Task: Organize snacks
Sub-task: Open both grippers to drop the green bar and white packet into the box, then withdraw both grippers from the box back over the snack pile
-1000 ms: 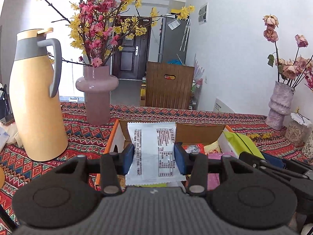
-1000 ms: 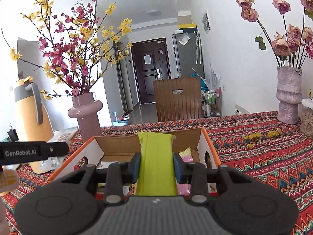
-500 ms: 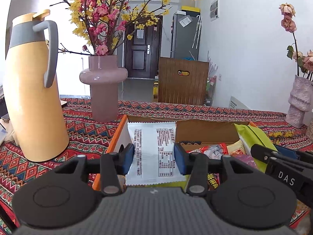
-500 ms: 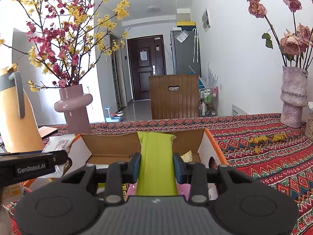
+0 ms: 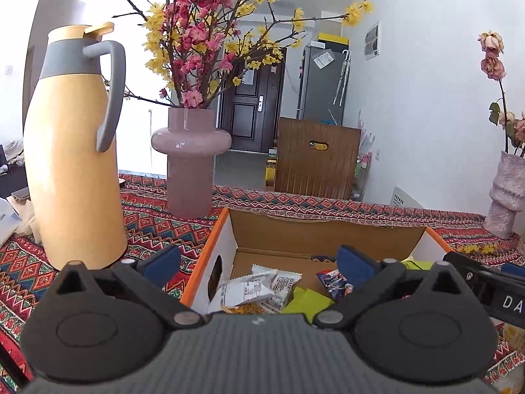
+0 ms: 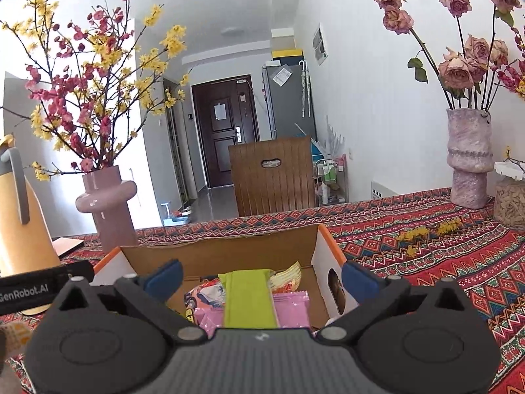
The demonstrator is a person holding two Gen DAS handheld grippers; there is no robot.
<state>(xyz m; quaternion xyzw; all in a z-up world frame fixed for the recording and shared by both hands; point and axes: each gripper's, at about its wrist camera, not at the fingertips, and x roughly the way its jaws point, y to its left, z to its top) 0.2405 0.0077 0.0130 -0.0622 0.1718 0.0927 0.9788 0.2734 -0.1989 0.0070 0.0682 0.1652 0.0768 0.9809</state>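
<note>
Presently the left gripper [image 5: 259,262] is seen with its jaws opening wide, nothing pressed between the blue pads [image 5: 162,259]. Below and between them a white snack packet [image 5: 244,290] lies loose inside the cardboard box [image 5: 328,238], close to the box's left wall, beside other wrappers and a yellow-green one.

The right gripper [image 6: 261,275] is likewise opening, its pads spread well apart. A green snack packet [image 6: 247,298] lies between them lengthwise, touched by neither pad, resting on pink packets [image 6: 292,308] in the right part of the same box, near the wall with the oval hand hole [image 6: 334,290].

The box is set on a counter covered by a red patterned cloth [image 6: 443,262]. To the left of the box a tall yellow jug [image 5: 72,151] with a grey handle stands upright, and a mauve vase [image 5: 190,161] of pink and yellow blossoms is placed just behind the box's left corner. A second, rough pink vase [image 6: 467,157] of dried roses stands well to the right.

Beyond the counter a wooden chair back [image 6: 272,177], a dark door [image 6: 226,138] and a grey refrigerator [image 5: 323,82] are seen.

The box's orange-edged rim [image 5: 205,249] stands beneath the left pad of the left gripper. Bare cloth stretches to the right of the box, with a few yellow petals scattered on it.
</note>
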